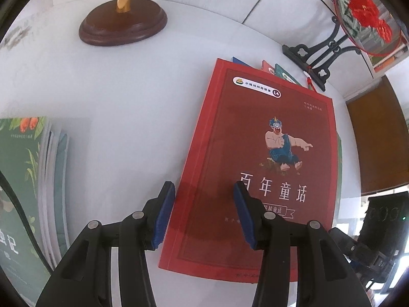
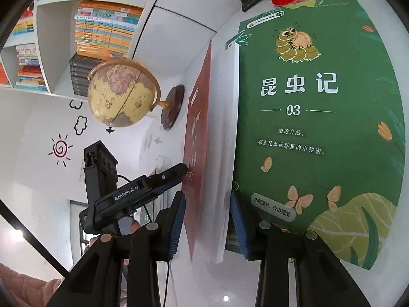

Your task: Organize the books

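red book (image 1: 258, 153) was seen flat on the white table (image 1: 115, 97), 4 o'clock of the globe | left gripper (image 1: 204, 215) unclenched astride its spine edge | right gripper (image 2: 207, 225) clamped on stacked books (image 2: 225, 153) | thin, floppy, slick cover judged; spine grip advised

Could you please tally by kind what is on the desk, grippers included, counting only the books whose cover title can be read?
Books: 2, the red book and the green book
Globe: 1
Fan ornament: 1
Grippers: 2, the left gripper and the right gripper
Total: 6
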Available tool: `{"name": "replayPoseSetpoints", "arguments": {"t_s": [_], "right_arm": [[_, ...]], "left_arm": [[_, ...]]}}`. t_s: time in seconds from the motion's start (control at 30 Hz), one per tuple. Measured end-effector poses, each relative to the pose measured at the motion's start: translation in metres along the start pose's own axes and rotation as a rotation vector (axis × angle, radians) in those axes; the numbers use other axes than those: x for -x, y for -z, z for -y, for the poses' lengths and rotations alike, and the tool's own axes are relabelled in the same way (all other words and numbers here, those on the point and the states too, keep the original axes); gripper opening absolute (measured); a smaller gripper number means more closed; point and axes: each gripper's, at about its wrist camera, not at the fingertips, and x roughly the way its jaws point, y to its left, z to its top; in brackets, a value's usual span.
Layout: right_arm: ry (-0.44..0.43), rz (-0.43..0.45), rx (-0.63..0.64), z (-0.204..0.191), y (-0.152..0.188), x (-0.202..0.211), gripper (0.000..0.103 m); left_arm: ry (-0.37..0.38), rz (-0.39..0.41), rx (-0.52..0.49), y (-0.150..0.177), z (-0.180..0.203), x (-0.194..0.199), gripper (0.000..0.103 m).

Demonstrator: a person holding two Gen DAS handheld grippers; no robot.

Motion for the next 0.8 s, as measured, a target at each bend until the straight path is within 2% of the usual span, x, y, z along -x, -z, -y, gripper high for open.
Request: {"name": "replayPoseSetpoints", "arguments": {"t_s": [0.1,0.13,0.17,0.2,0.23,0.27,0.37,0.47,0.5,0.53,0.57,0.6,0.7,0.77,0.8], "right_arm": [[-0.085,-0.037,-0.045,0.003,0.0,-0.008,0.035],[-0.131,-0.055,-0.019,-0.003,0.002,-0.011,0.03],[-0.128,-0.047,0.051,-0.015,0.004,-0.011,0.027],[-0.087,-0.032,0.119,-0.026,0.006,-0.01,0.024],[-0.018,-0.02,0.154,-0.032,0.008,-0.011,0.013],[0.025,-0.011,0.146,-0.03,0.007,-0.012,0.008],[0.103,0.046,0.099,-0.02,0.005,-0.009,0.008],[0.18,0.061,0.177,-0.032,0.005,-0.006,0.008],[0.202,0.061,0.197,-0.036,0.005,-0.005,0.008],[0.222,0.064,0.206,-0.039,0.004,-0.004,0.008],[0.244,0.065,0.212,-0.039,0.004,-0.004,0.008],[0.255,0.06,0.215,-0.04,0.004,-0.005,0.008],[0.299,0.06,0.198,-0.038,0.006,-0.012,0.009],[0.311,0.082,0.15,-0.035,0.007,-0.013,0.01],[0.318,0.09,0.134,-0.033,0.009,-0.011,0.01]], "left_arm": [[0.011,-0.009,0.001,0.0,-0.003,-0.001,0.045],[0.011,-0.012,0.001,0.0,-0.003,-0.001,0.045],[0.009,-0.013,-0.001,0.001,-0.003,-0.001,0.045],[0.009,-0.015,-0.002,0.001,-0.002,0.0,0.045],[0.012,-0.018,0.002,0.002,-0.003,0.0,0.045],[0.021,-0.028,0.01,0.002,-0.003,0.0,0.044],[0.035,-0.021,0.004,0.005,0.0,0.004,0.042],[0.059,0.023,0.007,0.007,0.005,0.016,0.042],[0.118,0.033,0.018,0.008,0.006,0.02,0.04],[0.208,0.027,0.036,0.008,0.008,0.022,0.038],[0.252,0.008,0.047,0.008,0.015,0.023,0.038],[0.233,0.003,0.024,0.007,0.022,0.024,0.038],[0.052,0.065,-0.15,0.009,0.05,0.03,0.042],[-0.033,0.059,-0.145,0.008,0.046,0.028,0.059],[-0.046,0.04,-0.114,0.006,0.038,0.024,0.066]]}}
